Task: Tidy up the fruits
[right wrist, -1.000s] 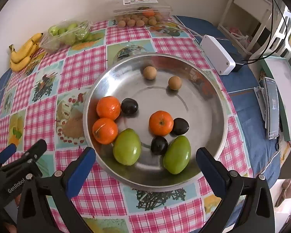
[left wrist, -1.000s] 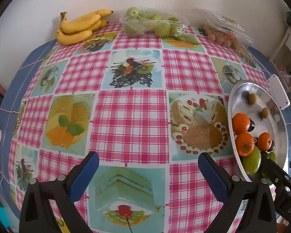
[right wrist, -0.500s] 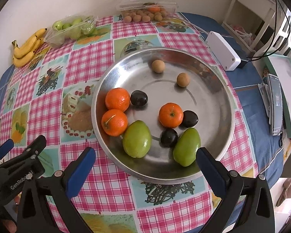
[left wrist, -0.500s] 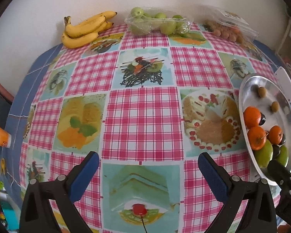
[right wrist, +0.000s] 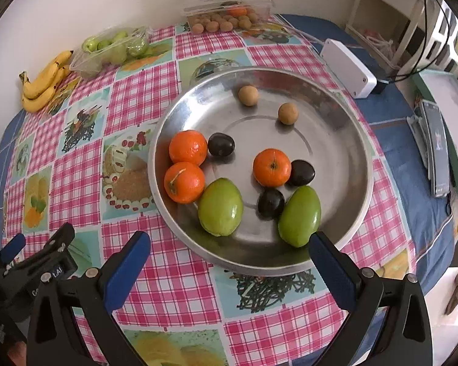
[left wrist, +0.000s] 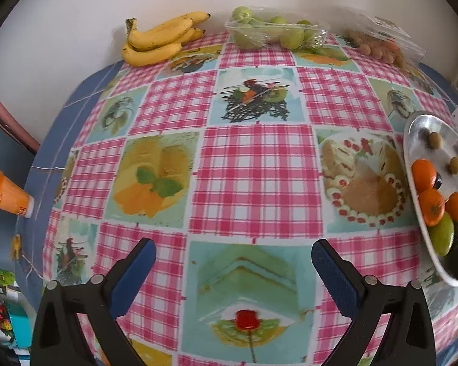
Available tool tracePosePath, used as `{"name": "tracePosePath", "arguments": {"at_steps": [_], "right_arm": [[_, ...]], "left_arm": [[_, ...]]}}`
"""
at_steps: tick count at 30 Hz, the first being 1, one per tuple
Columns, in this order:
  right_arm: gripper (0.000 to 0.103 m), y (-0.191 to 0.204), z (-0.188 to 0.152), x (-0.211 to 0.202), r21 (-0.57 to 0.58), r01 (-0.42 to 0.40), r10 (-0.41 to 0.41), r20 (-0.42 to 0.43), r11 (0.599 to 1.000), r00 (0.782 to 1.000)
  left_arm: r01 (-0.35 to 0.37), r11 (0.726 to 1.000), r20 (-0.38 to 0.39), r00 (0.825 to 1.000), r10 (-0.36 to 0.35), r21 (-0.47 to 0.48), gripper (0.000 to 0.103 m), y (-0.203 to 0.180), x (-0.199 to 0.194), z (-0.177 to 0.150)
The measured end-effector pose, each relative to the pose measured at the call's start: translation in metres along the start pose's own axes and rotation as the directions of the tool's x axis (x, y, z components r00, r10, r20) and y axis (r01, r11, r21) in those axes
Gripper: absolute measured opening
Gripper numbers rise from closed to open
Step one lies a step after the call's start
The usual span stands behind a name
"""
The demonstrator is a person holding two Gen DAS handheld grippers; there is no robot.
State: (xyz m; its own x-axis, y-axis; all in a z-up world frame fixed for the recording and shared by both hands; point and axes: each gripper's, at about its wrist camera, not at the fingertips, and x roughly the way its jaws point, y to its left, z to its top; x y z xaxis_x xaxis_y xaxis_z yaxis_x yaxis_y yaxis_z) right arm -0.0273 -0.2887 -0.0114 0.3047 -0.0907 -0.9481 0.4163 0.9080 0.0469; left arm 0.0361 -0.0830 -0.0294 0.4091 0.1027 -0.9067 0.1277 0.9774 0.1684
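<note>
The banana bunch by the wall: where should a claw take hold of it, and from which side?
Judging by its pose, grip the banana bunch across the thick middle of the curved fingers, coming from above on the table side. It lies flat with the wall right behind it, so a rear approach looks blocked. The stem end is narrow and points up, a poorer hold. The open left claw faces it.

A home dining corner: a table under a pink checked oilcloth [left wrist: 253, 167] printed with dessert pictures stands against a plain white wall [left wrist: 76, 6], with bananas [left wrist: 161, 39], supermarket fruit punnets [right wrist: 229, 9] and a steel fruit bowl [right wrist: 351, 140], white shelving [right wrist: 390, 24] beside.
</note>
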Motion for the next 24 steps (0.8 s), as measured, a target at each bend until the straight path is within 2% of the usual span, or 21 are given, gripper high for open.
{"name": "tracePosePath", "arguments": {"at_steps": [9,14,24], "right_arm": [[0.103,-0.006,-0.019,-0.005,0.024,-0.014,0.014,-0.01,1.0,1.0],[0.103,-0.012,-0.034,-0.021,0.054,-0.031,0.03,0.024,0.998,0.999],[0.103,-0.006,-0.056,-0.043,0.008,0.006,-0.006,0.073,1.0,0.997]], "left_arm": [[-0.028,1.0,0.014,1.0,0.028,-0.006,0.103,0.022,-0.021,-0.024],[-0.009,1.0,0.018,1.0,0.009,-0.017,0.103,0.031,-0.035,-0.034],[0.017,0.999,0.037,0.999,-0.016,-0.043,0.103,0.043,-0.059,-0.05]]}}
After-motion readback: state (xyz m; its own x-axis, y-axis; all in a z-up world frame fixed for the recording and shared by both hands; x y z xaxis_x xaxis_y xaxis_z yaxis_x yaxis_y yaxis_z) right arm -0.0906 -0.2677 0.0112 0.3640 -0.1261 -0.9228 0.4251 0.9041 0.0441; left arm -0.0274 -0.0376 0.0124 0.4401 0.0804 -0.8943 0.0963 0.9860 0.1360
